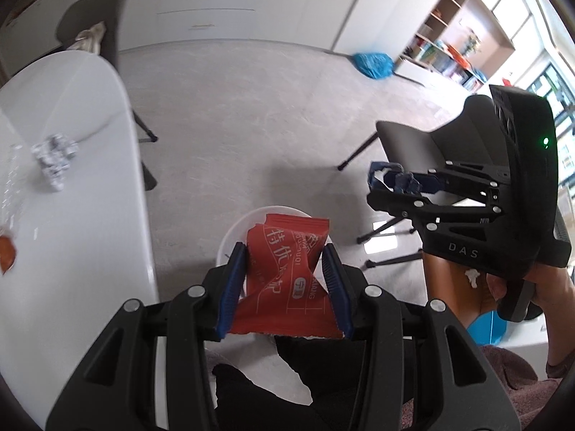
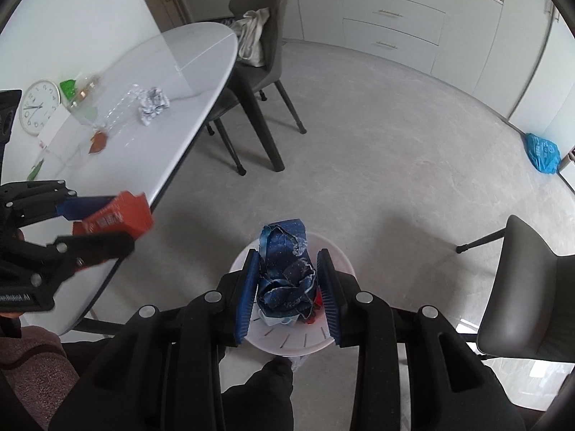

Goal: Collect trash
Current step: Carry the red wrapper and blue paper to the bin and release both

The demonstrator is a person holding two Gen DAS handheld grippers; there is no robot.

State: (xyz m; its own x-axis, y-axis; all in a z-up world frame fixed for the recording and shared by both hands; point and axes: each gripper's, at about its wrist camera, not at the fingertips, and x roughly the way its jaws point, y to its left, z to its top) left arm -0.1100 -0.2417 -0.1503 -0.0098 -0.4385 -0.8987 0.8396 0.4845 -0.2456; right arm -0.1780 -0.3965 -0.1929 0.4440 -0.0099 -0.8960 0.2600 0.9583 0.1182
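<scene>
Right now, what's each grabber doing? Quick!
Left gripper: closed on a red snack wrapper.
Right gripper: closed on a crumpled dark blue wrapper, above the white bin.

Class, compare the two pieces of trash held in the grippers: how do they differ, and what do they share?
The red wrapper is fairly flat with white printed lettering; the dark blue wrapper is crumpled into a wad. The left gripper holds the red one, the right gripper the blue. Both hang clamped above the white bin.
</scene>
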